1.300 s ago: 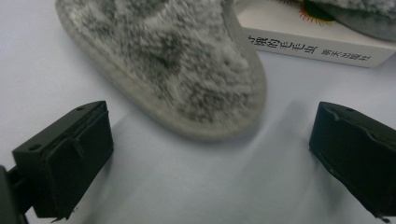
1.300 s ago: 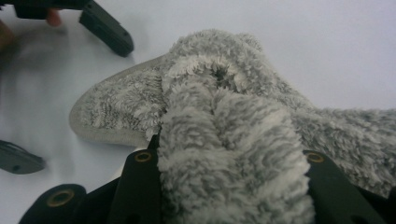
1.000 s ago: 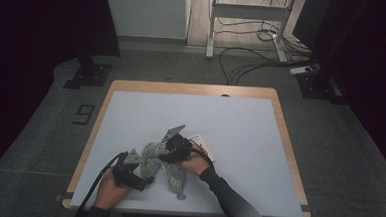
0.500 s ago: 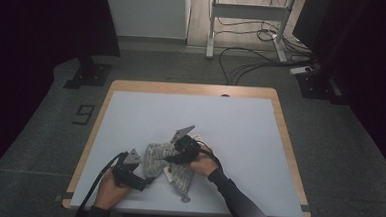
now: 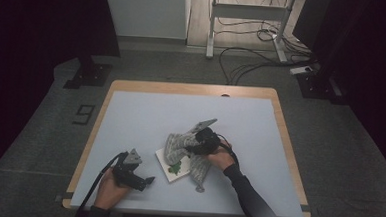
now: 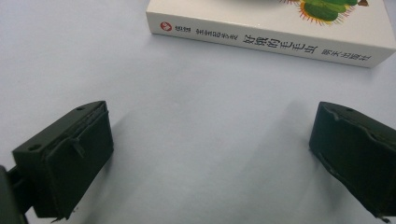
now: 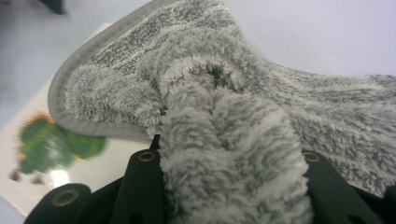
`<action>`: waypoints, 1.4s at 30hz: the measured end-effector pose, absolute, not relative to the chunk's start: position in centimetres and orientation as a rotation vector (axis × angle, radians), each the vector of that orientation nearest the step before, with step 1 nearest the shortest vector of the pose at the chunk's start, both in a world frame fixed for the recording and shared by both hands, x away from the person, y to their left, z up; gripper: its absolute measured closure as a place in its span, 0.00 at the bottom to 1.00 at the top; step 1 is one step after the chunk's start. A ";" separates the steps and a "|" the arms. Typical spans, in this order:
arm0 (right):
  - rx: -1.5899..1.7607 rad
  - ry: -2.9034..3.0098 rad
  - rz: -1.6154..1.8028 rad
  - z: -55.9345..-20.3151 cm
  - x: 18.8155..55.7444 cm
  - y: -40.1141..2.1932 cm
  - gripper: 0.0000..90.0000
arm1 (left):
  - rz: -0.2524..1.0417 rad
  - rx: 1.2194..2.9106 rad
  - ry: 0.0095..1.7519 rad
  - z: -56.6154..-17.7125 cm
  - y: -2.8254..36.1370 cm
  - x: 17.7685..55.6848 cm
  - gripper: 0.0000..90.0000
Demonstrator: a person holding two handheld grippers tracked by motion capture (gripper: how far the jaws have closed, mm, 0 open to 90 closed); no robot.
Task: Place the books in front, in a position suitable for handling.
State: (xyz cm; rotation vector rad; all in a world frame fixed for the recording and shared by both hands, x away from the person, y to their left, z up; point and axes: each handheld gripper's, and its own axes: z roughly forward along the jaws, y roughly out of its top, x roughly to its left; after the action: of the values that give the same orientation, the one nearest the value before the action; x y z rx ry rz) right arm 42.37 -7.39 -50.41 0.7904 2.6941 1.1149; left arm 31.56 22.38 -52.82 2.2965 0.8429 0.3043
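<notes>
A grey striped towel (image 5: 180, 144) lies bunched over a white book (image 5: 170, 166) with a green picture on its cover, right of the table's middle. My right gripper (image 5: 198, 142) is shut on a thick fold of the towel (image 7: 224, 107), which bulges up between its jaws (image 7: 229, 186), with the book (image 7: 88, 163) below at the left. My left gripper (image 5: 148, 180) rests low near the front left, open, with bare table between its fingers (image 6: 70, 163). Its midpoint (image 6: 210, 154) faces the book's spine (image 6: 266, 39), a short way ahead.
The pale blue table top (image 5: 130, 115) has a wooden rim. The towel's loose end with a hanging loop (image 5: 198, 188) trails toward the front edge. Cables and desk legs (image 5: 244, 46) are on the floor beyond the table.
My right gripper has pulled the towel to the right, away from the left gripper, uncovering the near corner of the book. The left gripper has stayed put.
</notes>
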 end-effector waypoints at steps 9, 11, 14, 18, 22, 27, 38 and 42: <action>0.869 2.633 1.089 -50.5 43.0 -10.6 0.68 | 0.304 2.297 0.843 -52.8 22.4 31.6 0.00; 0.881 2.627 1.086 -50.6 42.9 -11.0 0.68 | 0.304 2.297 0.843 -52.8 22.4 31.6 0.00; 0.910 2.621 1.082 -50.6 42.7 -11.9 0.68 | 0.304 2.297 0.843 -52.8 22.4 31.6 0.00; 0.915 2.620 1.088 -50.6 42.3 -12.4 0.68 | 0.304 2.297 0.843 -52.8 22.4 31.6 0.00; 0.904 2.619 1.082 -50.6 41.8 -12.5 0.69 | 0.304 2.297 0.843 -52.8 22.4 31.6 0.00; 0.855 2.638 1.061 -50.4 41.0 -11.8 0.69 | 0.304 2.297 0.843 -52.8 22.4 31.6 0.00; 0.737 2.724 1.111 -50.3 39.5 -8.6 0.69 | 0.304 2.297 0.843 -52.8 22.4 31.6 0.00; 0.653 2.774 1.125 -50.2 38.6 -6.1 0.69 | 0.305 2.297 0.843 -52.8 22.4 31.6 0.00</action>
State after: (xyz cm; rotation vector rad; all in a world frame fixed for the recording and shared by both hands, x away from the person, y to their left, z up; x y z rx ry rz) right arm 38.56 -6.11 -50.20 0.6525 2.7741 1.1253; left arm 31.56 22.39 -52.82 2.2969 0.8429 0.3054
